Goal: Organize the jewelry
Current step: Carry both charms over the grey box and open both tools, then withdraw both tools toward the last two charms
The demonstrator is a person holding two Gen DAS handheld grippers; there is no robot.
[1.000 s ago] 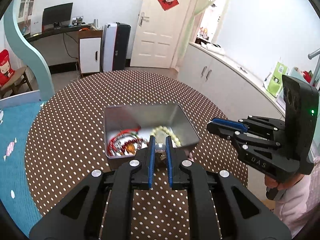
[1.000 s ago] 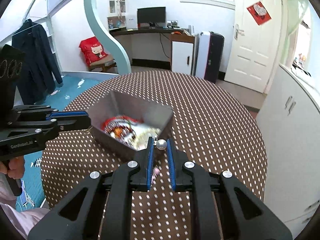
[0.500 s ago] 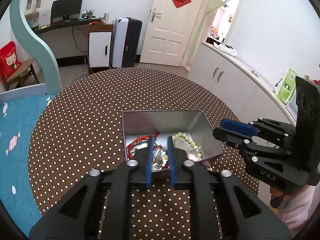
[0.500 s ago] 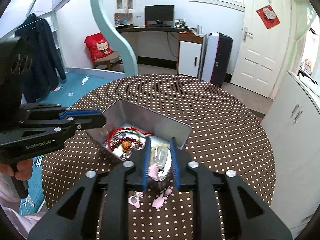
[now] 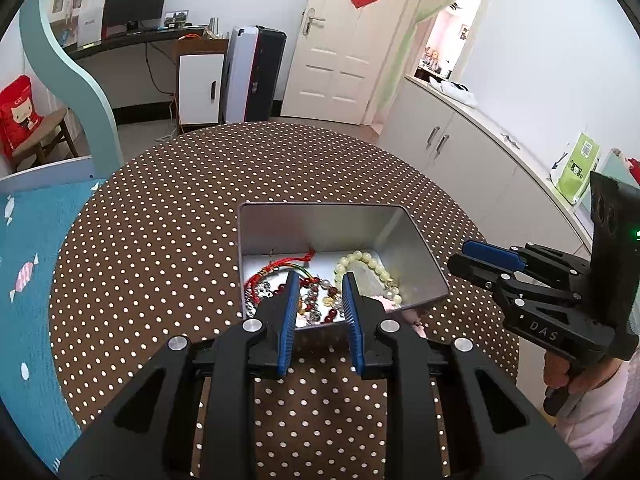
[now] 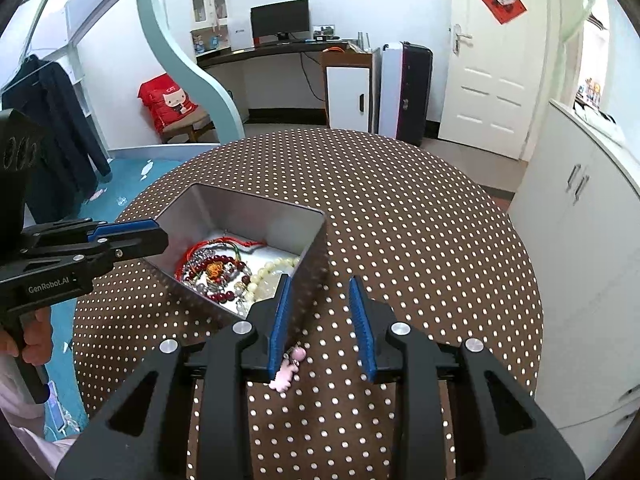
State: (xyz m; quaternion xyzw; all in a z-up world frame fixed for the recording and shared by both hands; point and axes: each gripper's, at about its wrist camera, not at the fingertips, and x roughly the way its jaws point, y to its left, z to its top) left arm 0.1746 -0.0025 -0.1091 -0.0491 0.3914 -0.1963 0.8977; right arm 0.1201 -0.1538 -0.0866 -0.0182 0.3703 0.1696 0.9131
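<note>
A silver metal tin point(image 5: 320, 222) point(image 6: 240, 208) sits on the polka-dot round table point(image 5: 160, 220) point(image 6: 420, 220). It holds a red cord bracelet point(image 5: 276, 268) point(image 6: 192, 254), dark red beads point(image 6: 218, 268) and a pale bead bracelet point(image 5: 368, 264) point(image 6: 266, 272). My left gripper point(image 5: 320, 292) is open and empty above the tin's near edge. My right gripper point(image 6: 318, 298) is open and empty, just right of the tin. A pink charm point(image 6: 286, 374) lies on the table under its left finger; a pink bit point(image 5: 404, 314) shows by the tin.
The right gripper point(image 5: 520, 268) shows at the right of the left wrist view, the left gripper point(image 6: 80, 248) at the left of the right wrist view. White cabinets point(image 6: 580, 208) stand right of the table, and blue flooring point(image 5: 24, 260) lies to its left.
Both grippers opened and rose back from the tin. The pearl piece held between them one second ago is released; the right gripper shifted right, off the tin.
</note>
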